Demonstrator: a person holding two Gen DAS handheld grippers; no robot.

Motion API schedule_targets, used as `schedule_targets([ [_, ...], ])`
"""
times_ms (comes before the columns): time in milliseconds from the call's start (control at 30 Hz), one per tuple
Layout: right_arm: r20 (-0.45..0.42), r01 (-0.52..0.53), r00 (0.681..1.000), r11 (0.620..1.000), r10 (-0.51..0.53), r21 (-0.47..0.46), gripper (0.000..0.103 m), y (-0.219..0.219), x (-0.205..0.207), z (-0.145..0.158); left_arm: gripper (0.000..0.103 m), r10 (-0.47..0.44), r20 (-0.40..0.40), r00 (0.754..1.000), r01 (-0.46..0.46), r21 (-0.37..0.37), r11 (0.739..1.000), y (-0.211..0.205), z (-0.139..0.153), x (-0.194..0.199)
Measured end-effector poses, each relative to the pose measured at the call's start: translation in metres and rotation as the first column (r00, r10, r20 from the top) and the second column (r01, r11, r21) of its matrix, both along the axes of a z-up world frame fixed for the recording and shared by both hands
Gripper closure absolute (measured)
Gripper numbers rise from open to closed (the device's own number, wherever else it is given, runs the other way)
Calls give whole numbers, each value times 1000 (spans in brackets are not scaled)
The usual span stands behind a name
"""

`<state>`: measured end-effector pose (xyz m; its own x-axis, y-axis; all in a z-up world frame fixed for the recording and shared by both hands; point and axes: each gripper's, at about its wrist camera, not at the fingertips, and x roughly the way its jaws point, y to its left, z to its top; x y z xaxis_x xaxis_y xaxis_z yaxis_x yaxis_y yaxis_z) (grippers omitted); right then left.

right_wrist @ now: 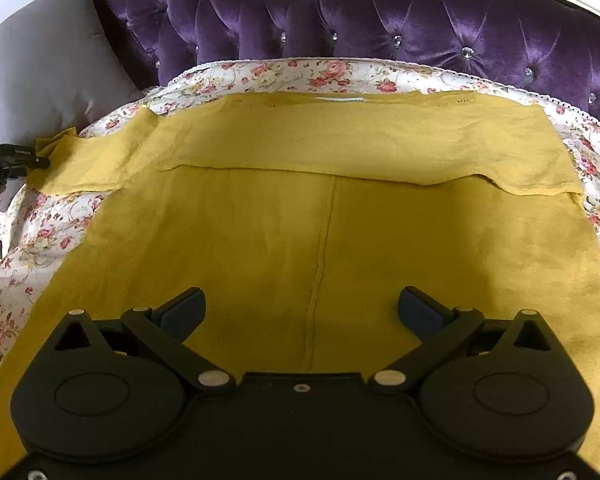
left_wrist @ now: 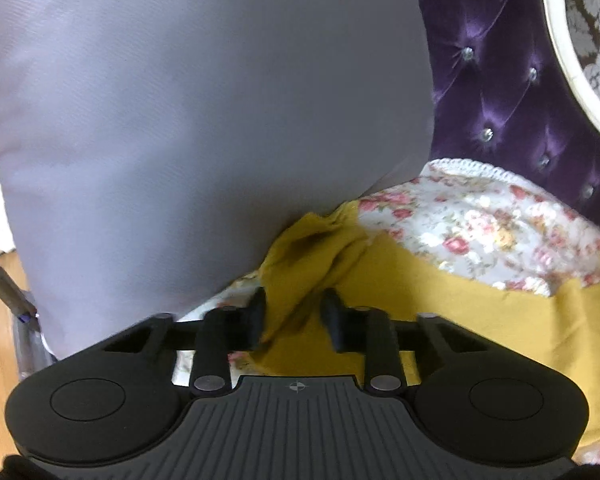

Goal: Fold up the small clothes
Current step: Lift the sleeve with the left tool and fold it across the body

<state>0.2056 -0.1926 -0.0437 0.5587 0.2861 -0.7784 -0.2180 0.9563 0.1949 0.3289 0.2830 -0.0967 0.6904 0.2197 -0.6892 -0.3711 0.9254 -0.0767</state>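
Your left tool (left_wrist: 294, 316) pinches a bunched corner of the mustard-yellow garment (left_wrist: 440, 300), its two black fingers (left_wrist: 256, 316) drawn narrow with a ridge of cloth rising between them. Directly ahead of that tool stands a large grey pillow (left_wrist: 200, 112), filling most of the left wrist view, with the purple tufted headboard (left_wrist: 500, 80) to its right and the floral bedspread (left_wrist: 480, 224) showing beyond the yellow cloth. Your right tool (right_wrist: 302, 312) hovers with its jaws spread wide and nothing between them, the blue-padded fingertips (right_wrist: 184, 312) set well apart above the garment (right_wrist: 320, 240). The garment lies spread flat on the floral bedspread (right_wrist: 40, 240) in front of that tool, a vertical seam running straight out from between the fingers. Farther ahead, the garment's top portion is folded over in a band across its width, and one sleeve stretches out to the far left, where the left tool (right_wrist: 16, 158) grips its end beside the grey pillow (right_wrist: 48, 60). The purple headboard (right_wrist: 380, 20), studded with crystal buttons, curves across the far edge of the right wrist view behind the bed.
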Motion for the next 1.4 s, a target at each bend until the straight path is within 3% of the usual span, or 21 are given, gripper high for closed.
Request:
schedule_targets([
  [33,0,0,1000,1000,0,3,0,0,0,0,92,3,15,1000,-3,10,1000,-2,5,-1],
  [67,1,1,1000,1000,-1,6,0,-1,0,0,94,5,28,1000,-6,29,1000,-4,11,-2],
  [233,7,10,1000,999,-10,39,0,-6,-1,0,94,-29,126,992,24,41,999,-23,51,-13],
  [400,9,14,1000,997,-15,79,0,-12,-3,2,94,-155,231,961,138,86,987,-78,97,-24],
  [500,0,24,1000,994,-24,109,0,-19,-4,4,93,-185,253,950,170,82,982,-105,107,-22],
  [533,0,26,1000,993,-27,116,0,-21,-5,6,89,-188,260,947,176,69,982,-110,106,-21],
  [667,25,23,999,993,-26,118,0,-26,-9,16,41,-183,202,962,166,99,981,-112,88,-18],
  [733,34,20,999,993,-24,115,0,-27,-10,19,36,-155,168,974,142,85,986,-100,75,-21],
  [1033,30,-16,999,994,13,110,0,-14,-13,15,35,-8,69,998,0,117,993,-31,25,-30],
  [1300,16,-32,999,994,30,103,0,-1,-13,13,35,25,12,1000,-26,57,998,5,-5,-13],
  [1400,15,-34,999,994,33,103,0,2,-13,14,35,19,13,1000,-19,-1,1000,13,-11,-7],
])
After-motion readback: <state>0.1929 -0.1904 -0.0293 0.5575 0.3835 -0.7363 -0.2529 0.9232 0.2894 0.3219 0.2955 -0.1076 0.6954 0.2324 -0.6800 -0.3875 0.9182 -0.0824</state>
